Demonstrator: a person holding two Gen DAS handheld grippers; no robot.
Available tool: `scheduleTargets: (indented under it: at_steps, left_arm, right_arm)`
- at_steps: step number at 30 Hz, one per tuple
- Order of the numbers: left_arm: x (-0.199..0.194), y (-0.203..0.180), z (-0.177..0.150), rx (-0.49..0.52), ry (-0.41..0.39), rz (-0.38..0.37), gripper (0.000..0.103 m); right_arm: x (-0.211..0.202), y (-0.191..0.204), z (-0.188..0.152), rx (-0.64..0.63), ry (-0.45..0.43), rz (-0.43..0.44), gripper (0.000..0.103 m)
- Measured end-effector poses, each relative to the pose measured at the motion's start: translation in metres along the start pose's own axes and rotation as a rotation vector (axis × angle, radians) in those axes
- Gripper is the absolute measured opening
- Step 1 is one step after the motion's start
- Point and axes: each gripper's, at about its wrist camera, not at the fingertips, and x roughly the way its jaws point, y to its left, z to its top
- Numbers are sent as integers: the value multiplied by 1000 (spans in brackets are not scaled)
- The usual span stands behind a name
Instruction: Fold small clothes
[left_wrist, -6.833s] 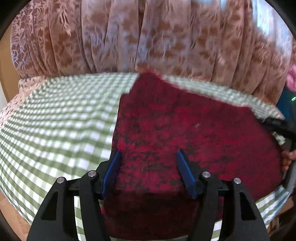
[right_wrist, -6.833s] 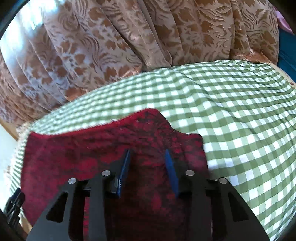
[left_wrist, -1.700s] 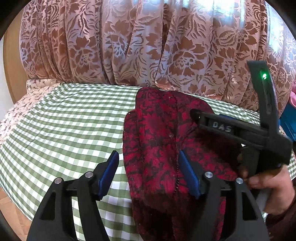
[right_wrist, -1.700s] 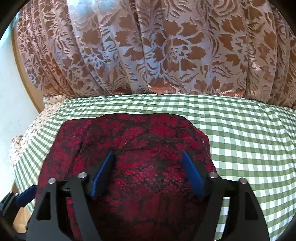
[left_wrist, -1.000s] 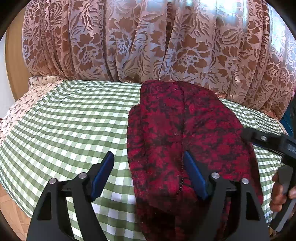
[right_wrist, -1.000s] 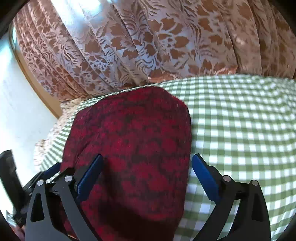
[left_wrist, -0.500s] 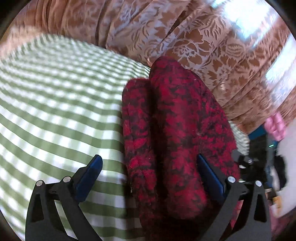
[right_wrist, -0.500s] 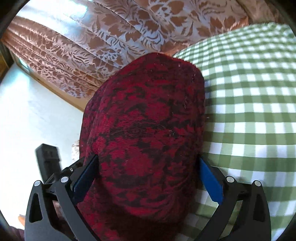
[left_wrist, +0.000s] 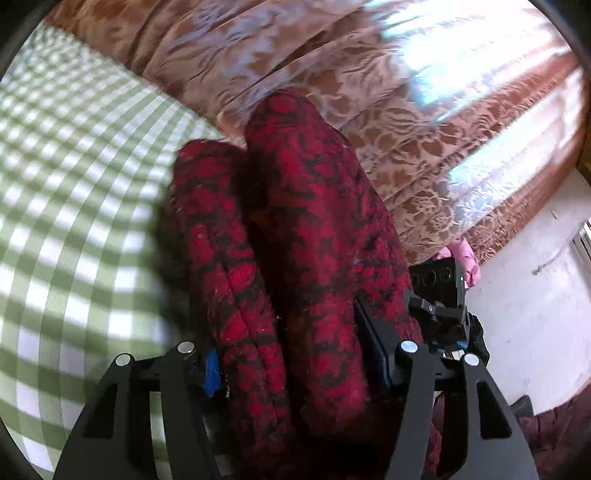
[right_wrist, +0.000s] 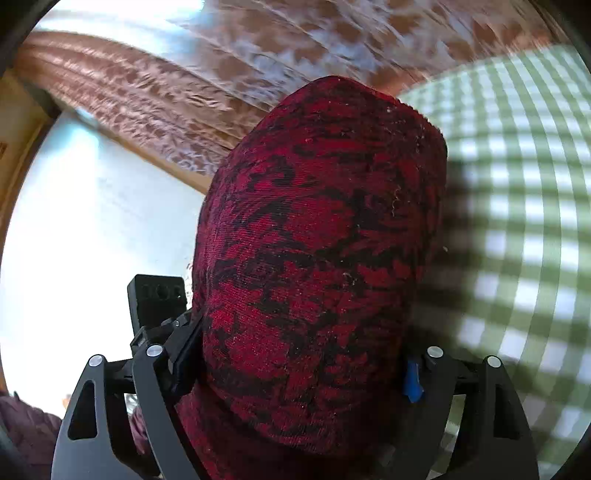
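A lived-in home room: long brown floral-patterned curtains (left_wrist: 369, 110) hang with daylight glowing through them, a green-and-white checked cotton tablecloth (left_wrist: 74, 221) covers the bench, and a plain white plastered wall (left_wrist: 535, 295) stands beside.

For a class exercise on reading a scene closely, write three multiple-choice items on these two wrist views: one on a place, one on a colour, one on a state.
1. Where does the folded cloth lie in the right wrist view?
A. Between the right gripper's fingers
B. Far off by the curtain
C. On the floor

2. What pattern is the tablecloth?
A. Plain blue
B. Green and white check
C. Red stripes

3. How does the left gripper stand?
A. Wide open and empty
B. Out of view
C. Closed on the cloth

Answers: 1 A, the red and black bundle fills the right gripper; 2 B, checked squares show beside the cloth; 3 C, both pads press its layered sides.
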Motion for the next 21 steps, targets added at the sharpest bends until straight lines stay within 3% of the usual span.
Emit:
scheduleTargets:
  at_steps: [4,10,12,15,16,19,21]
  left_arm:
    - [-3,-15,36,36,-52,-11,60]
    - [20,-9,99,71,-74,92,60]
    - [43,8,106,51,-30,153,59]
    - [83,42,100,-9,69,292,60]
    - [89,46,95,-10,63,299,69]
    - [88,45,94,-30,40,300,75]
    - [84,33,93,24,24,339,75]
  right_arm:
    - [-3,17,43,-75,-26,32,79]
    - [29,-7,112,-67,12,36,79]
    - [45,-31,122,-22,51,22,80]
    - [73,-81,121,87,115,-98,87]
    - [77,-91,118,104,127,-97,96]
    - [66,-88,117,80,96,-119,99]
    - [56,-69,121,10,78,-204,99]
